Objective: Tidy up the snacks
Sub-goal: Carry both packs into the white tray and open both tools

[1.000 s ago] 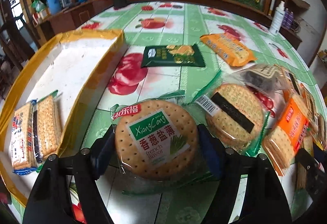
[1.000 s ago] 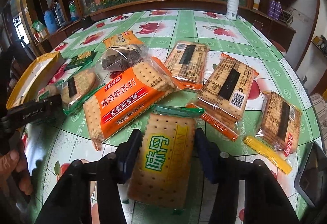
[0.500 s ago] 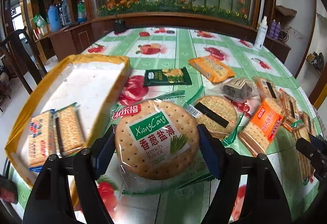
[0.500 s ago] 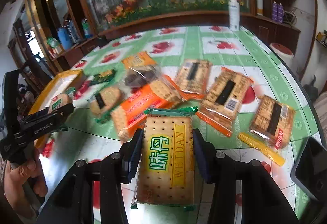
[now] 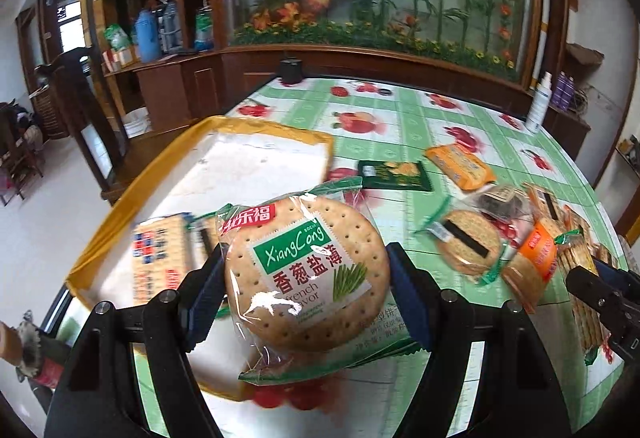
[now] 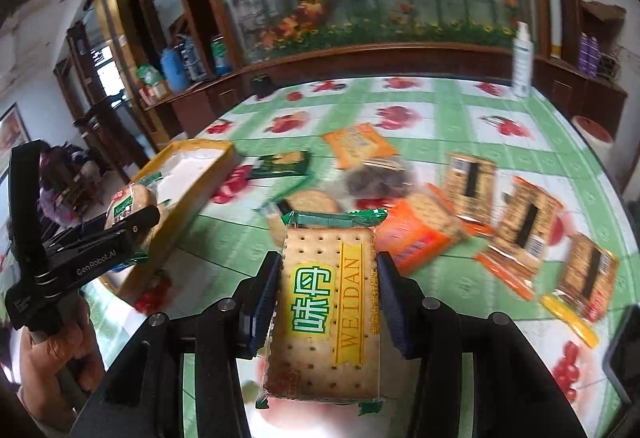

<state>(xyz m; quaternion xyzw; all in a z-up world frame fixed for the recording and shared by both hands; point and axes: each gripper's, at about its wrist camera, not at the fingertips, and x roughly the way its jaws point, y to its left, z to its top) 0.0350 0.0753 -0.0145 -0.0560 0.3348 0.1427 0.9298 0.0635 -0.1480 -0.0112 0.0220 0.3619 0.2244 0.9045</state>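
Left gripper (image 5: pixel 306 274) clamped a round cracker pack (image 5: pixel 306 270) above the yellow tray (image 5: pixel 120 214), right gripper (image 6: pixel 328 290) a rectangular cracker pack (image 6: pixel 330 314) over the table (image 6: pixel 460 110); slick wrappers risked slipping, brittle crackers cracking

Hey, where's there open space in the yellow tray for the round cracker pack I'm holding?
The yellow tray's far half is bare white floor, bordered by its far rim and the wall nearest the dark green packet. The near end is crowded: two rectangular cracker packs lie there, just behind the round cracker pack in the left gripper.
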